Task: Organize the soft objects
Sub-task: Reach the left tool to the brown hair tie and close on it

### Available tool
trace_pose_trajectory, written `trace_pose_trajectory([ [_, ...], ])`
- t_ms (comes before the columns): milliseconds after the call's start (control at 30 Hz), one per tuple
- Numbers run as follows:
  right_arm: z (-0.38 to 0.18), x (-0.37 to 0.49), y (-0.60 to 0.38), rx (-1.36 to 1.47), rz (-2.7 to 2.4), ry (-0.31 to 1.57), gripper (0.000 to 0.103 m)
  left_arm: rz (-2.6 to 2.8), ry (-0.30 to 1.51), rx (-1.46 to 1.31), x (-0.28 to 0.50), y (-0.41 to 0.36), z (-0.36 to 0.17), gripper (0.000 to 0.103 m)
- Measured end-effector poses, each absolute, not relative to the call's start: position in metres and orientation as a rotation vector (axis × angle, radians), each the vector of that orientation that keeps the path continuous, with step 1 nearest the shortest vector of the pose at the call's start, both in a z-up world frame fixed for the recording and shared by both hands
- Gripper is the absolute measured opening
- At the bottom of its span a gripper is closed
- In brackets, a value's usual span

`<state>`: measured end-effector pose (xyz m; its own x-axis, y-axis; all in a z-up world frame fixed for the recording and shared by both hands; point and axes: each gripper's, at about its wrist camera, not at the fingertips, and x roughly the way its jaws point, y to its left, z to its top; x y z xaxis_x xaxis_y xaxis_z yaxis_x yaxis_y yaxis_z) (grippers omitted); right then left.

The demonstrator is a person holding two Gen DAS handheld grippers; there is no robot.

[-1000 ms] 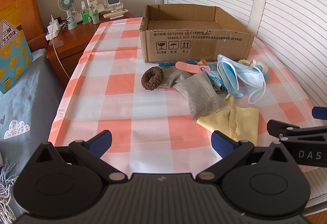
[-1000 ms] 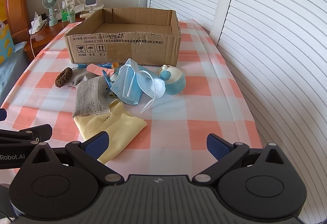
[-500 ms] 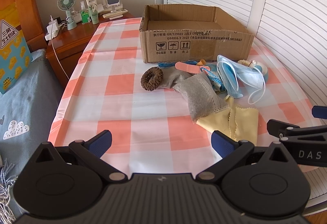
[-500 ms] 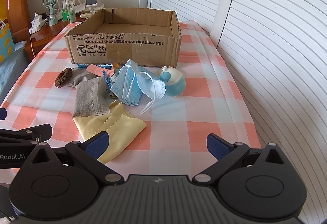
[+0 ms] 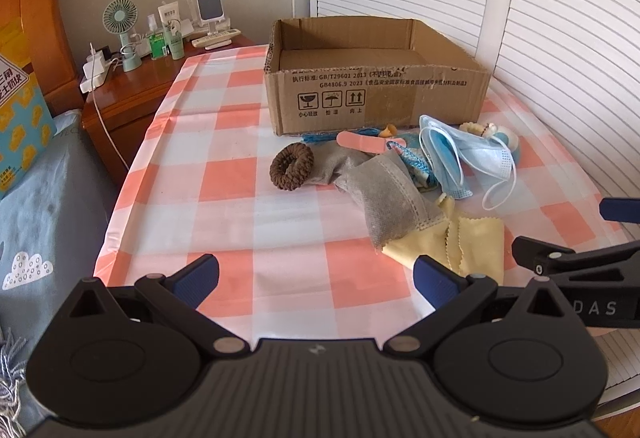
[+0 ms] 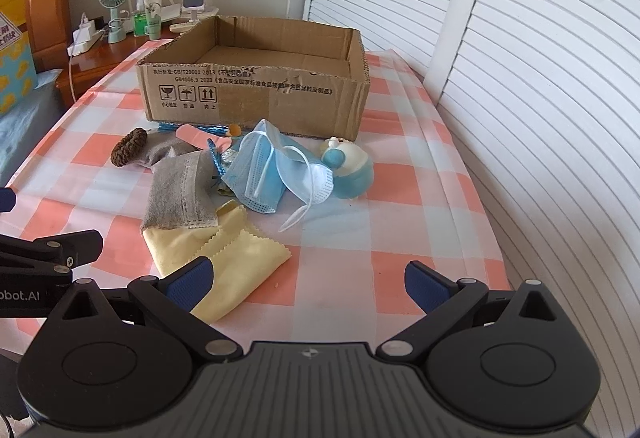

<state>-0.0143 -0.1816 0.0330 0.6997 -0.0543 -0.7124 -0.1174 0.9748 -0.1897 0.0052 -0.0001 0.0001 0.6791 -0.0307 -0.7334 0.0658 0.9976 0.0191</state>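
A pile of soft things lies on the checked tablecloth [image 5: 224, 230] in front of an open cardboard box [image 5: 372, 94]: a brown scrunchie [image 5: 291, 166], a grey mask [image 5: 394, 204], a yellow cloth [image 5: 460, 246], blue face masks [image 5: 464, 158], a pink plaster [image 5: 360, 142] and a blue-white plush toy [image 6: 352, 170]. The box [image 6: 256, 94] looks empty inside. My left gripper [image 5: 316, 278] is open and empty near the table's front edge. My right gripper [image 6: 308, 280] is open and empty, its left pad over the yellow cloth [image 6: 224, 254].
A wooden nightstand [image 5: 132, 86] at the back left holds a small fan [image 5: 120, 30], bottles and a charger. A bed with grey bedding [image 5: 36, 198] lies left of the table. White slatted doors [image 6: 540, 78] run close along the right side.
The right gripper has moved slightly forward toward the pile. The left gripper has barely moved. Both stay open and empty.
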Motion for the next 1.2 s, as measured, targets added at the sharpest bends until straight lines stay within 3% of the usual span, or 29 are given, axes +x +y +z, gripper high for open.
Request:
trace_pose_trajectory([
  [1200, -0.022, 0.03, -0.16, -0.21, 0.258, 0.822, 0.103, -0.047, 0.858, 0.056, 0.036, 0.044, -0.025, 0.102],
])
